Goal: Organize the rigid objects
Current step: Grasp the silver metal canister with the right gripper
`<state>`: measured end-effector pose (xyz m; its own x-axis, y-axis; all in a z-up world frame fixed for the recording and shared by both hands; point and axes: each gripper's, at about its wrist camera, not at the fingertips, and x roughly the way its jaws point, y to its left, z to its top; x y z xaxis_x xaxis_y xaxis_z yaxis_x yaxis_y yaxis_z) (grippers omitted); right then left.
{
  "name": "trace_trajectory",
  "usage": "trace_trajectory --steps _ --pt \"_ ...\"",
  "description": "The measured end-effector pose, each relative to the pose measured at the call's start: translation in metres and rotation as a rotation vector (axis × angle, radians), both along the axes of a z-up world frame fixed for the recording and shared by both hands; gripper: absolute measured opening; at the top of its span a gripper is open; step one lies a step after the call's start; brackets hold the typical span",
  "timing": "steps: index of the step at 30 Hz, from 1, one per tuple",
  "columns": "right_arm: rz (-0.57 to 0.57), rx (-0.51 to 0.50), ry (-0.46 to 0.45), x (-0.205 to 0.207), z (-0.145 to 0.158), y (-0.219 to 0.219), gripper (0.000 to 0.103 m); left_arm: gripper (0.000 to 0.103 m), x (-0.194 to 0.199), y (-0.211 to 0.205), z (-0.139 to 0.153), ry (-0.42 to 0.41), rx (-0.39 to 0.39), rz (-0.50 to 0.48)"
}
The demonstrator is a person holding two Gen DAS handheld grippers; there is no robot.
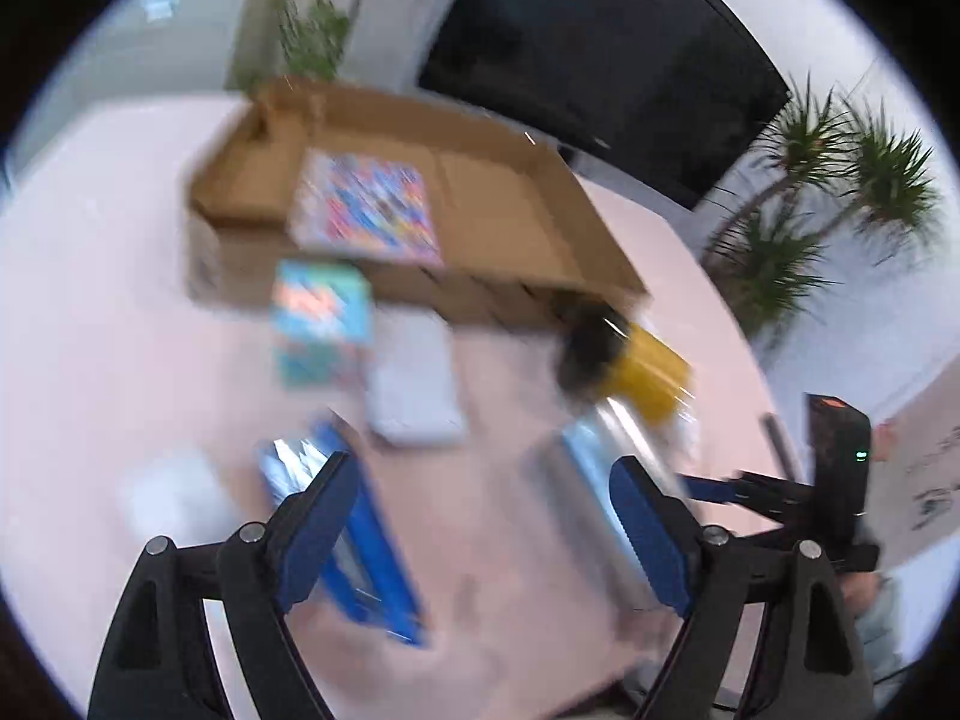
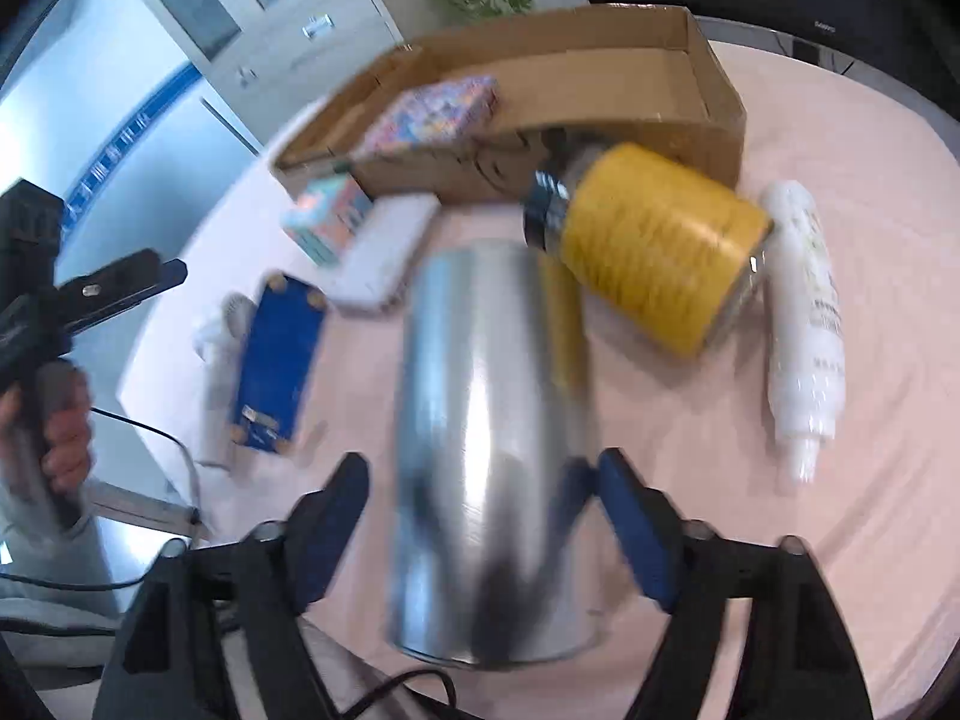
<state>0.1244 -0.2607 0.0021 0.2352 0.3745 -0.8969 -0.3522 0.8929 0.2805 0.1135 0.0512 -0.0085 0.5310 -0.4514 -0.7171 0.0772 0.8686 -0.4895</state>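
Blue-padded fingers of the right gripper (image 2: 483, 501) are spread around a steel can (image 2: 492, 450) lying on the near table (image 2: 870, 360), pads not yet seated. Slipping or rolling toward the yellow jar (image 2: 654, 246) is risked. Left gripper (image 1: 480, 516) stands wide, empty. The cardboard box (image 2: 714, 90) lies far.

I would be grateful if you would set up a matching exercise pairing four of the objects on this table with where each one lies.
Things:
1. colourful patterned box
2. silver metal can
3. white bottle
4. blue flat box

Places:
A. lying at the right end of the table, beside the yellow jar
B. inside the cardboard box
C. between the right gripper's open fingers
D. on the tablecloth left of the can, near the left gripper

Pairs: 1-B, 2-C, 3-A, 4-D
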Motion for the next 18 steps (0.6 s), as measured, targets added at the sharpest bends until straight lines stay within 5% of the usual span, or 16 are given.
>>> trace_trajectory --steps 4,11,18 --pt "0.054 0.008 0.000 -0.019 0.002 0.025 0.071 0.085 0.002 -0.022 -0.033 0.115 -0.130 -0.065" --pt "0.103 0.209 0.193 -0.030 -0.028 0.062 0.085 0.084 0.016 -0.036 -0.072 0.278 -0.153 -0.075" --pt "0.060 0.169 0.191 -0.027 -0.031 0.088 0.087 0.080 0.020 -0.032 -0.059 0.223 -0.112 -0.040"
